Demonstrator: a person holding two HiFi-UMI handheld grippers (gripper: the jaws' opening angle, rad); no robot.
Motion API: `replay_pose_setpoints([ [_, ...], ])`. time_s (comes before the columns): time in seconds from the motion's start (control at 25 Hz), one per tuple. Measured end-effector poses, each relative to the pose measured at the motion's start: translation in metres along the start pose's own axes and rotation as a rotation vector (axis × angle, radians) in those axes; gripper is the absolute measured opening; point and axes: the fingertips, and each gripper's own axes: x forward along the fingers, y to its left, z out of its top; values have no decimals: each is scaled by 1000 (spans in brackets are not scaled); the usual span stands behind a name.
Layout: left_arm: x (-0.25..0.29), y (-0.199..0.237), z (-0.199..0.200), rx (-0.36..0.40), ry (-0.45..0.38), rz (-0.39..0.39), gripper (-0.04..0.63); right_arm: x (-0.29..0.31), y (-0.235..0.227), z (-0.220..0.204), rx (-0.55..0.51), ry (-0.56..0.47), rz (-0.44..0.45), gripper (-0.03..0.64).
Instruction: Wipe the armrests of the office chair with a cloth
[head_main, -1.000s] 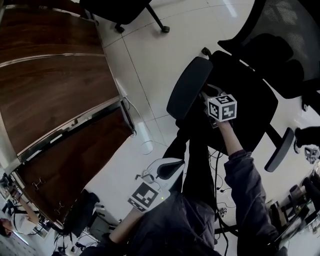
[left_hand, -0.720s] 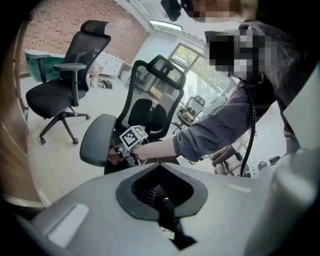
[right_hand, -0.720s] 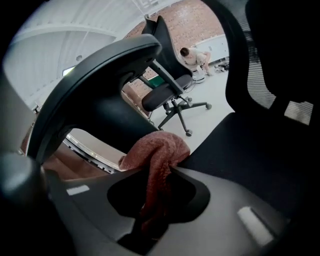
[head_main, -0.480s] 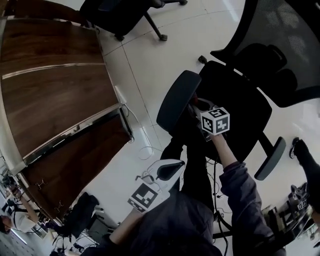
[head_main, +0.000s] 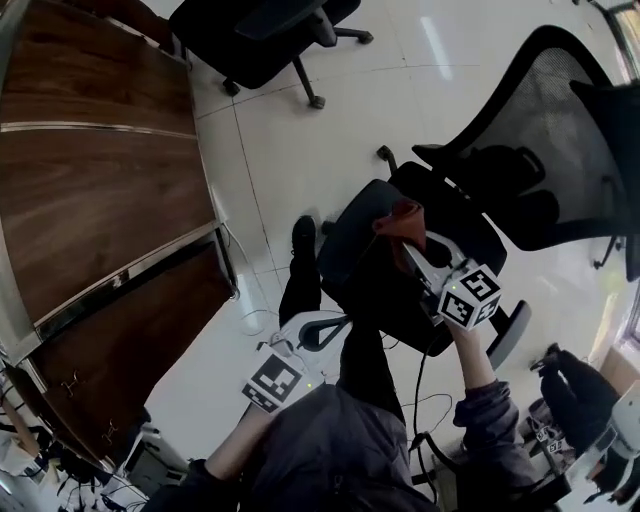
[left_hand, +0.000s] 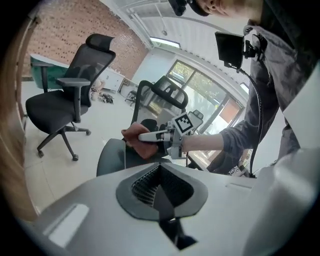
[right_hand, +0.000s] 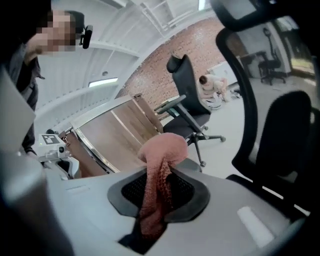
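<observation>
Head view, white tiled floor (head_main: 300, 150), wooden desk (head_main: 90, 190), right gripper (head_main: 412, 245) pinching cloth (head_main: 400, 215), left gripper (head_main: 340, 325) closed.

item: my left gripper (head_main: 332, 326). white moulded shell, dark ribbed throat, black jaws; marker cube (head_main: 272, 382) in black-and-white squares.
item: my right gripper (head_main: 408, 246). same white shell, carrying a second marker cube (head_main: 470, 295).
worn: my dark grey jacket (head_main: 330, 450), long sleeve (head_main: 490, 415), black trousers (head_main: 372, 370), black shoe (head_main: 303, 236).

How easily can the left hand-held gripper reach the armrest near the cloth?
Probably yes: the left hand-held gripper points at the armrest with open space between; only the cloth in the right hand-held gripper hangs by it.
</observation>
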Motion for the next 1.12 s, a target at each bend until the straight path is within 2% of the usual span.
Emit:
replay_pose_setpoints([
  [0.16,-20,27,23,9,-59,-13,15,25,10,51,-180,106,22,71],
  [0.28,-45,57,33,11,-92,0,15,69,25,66,-304,208,45,71],
  [0.4,-69,90,43,6,-143,23,15,122,35,65,-366,340,80,71],
  [0.52,-99,118,46,-28,-173,65,15,179,47,46,-364,503,126,71],
  [0.6,-114,130,52,-60,-177,91,15,213,50,26,-327,608,122,71],
  [0.72,-123,142,51,-81,-182,103,14,240,34,-17,-236,772,29,71],
  [0.84,-127,148,55,-87,-189,104,15,255,11,-49,-189,881,-78,71],
  [1.0,-130,155,49,-89,-191,102,15,265,-10,-67,-232,991,-170,71],
  [1.12,-131,158,48,-96,-172,102,15,272,-21,-81,-270,1046,-178,71],
])
